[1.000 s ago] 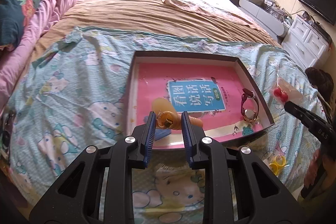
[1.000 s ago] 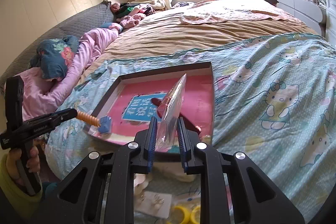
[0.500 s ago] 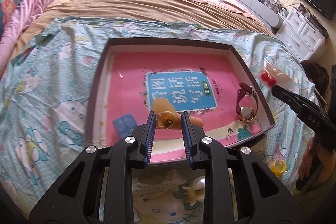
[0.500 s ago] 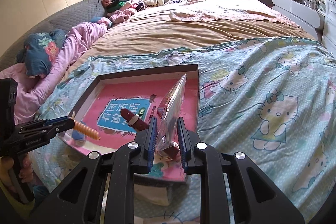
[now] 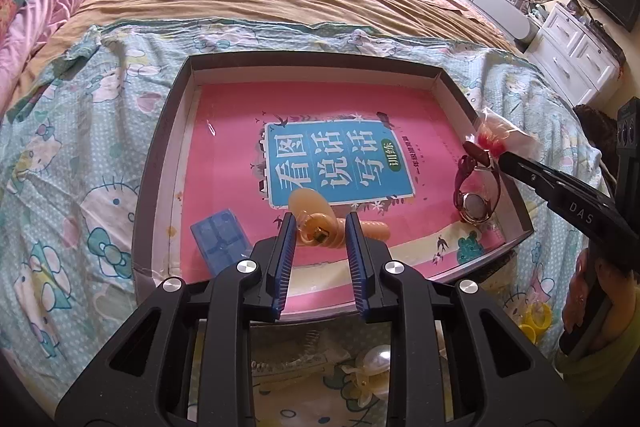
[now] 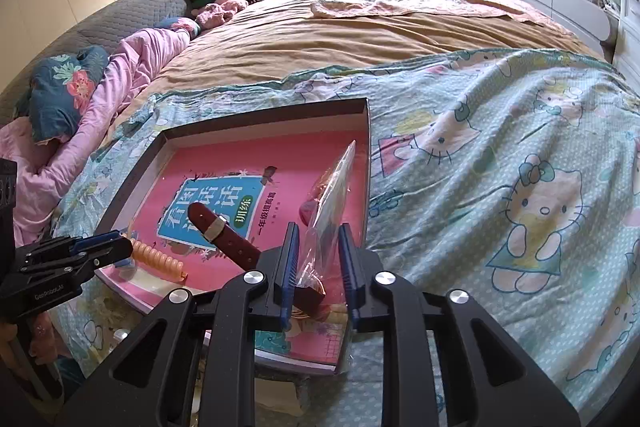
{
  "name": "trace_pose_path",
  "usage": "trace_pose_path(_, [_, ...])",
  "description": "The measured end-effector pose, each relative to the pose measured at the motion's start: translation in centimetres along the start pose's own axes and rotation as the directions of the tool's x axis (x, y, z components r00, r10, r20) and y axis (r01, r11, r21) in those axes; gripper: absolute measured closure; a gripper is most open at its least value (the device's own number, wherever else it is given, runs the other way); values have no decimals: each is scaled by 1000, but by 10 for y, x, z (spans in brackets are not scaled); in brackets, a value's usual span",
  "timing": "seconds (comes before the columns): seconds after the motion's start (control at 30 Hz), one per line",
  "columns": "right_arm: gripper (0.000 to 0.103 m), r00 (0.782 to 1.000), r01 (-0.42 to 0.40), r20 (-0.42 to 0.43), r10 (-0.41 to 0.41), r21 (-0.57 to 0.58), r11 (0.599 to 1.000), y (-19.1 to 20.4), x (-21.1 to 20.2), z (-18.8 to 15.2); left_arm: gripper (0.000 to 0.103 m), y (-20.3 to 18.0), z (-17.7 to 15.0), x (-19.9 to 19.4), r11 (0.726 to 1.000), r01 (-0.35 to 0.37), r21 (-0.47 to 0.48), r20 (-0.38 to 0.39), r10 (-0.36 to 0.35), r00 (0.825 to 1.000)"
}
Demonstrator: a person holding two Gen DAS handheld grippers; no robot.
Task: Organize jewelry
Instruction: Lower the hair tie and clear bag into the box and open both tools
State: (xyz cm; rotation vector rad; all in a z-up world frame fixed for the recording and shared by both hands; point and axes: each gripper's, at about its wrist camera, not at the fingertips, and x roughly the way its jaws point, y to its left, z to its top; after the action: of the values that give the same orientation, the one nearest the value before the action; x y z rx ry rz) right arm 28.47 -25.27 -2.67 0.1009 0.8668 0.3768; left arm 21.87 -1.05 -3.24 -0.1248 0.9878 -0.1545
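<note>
The left tool [image 5: 320,233] grips a peach coil hair tie [image 5: 320,231]; the right tool [image 6: 318,251] pinches a clear packet [image 6: 332,195], seemingly of red earrings. Lower both gently into the tray [image 5: 160,155] just ahead, clear of the watch [image 5: 476,195]. Beyond: cartoon blanket [image 6: 500,155], bed, window.

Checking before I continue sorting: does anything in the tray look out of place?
Yes: a pink book lines the tray, odd for jewelry. The watch lies tilted against its right wall. A pearl clip and yellow rings lie outside on the blanket.
</note>
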Motion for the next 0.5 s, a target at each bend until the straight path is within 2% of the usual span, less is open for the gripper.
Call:
trace_pose_path(0.07, [81,1000,-4,-3,4,8,1000,-1,0,0,85,1,0,0,1000,1,-4,-1,-1,1000])
trace_pose_path(0.2, [66,1000,-7,4,6,20,1000,-3,-4,-2,85,1,0,1,1000,0,-3,0,0,1000])
trace_pose_path(0.33, [57,999,-19,29,18,34,999,-4,-17,-4,85,1,0,1,1000,-4,-4,0,4,1000])
trace_pose_path(0.4, [45,999,-18,47,16,40,999,-5,-25,-4,80,2,0,1,1000,-5,-7,0,5,1000])
trace_pose_path(0.47, [41,998,-23,60,21,45,999,-5,-31,-4,69,3,-1,-1,1000,-10,-12,3,10,1000])
trace_pose_path(0.5, [36,997,-25,69,22,48,999,-6,-36,-4,69,3,-1,-3,1000,-10,-15,5,10,1000])
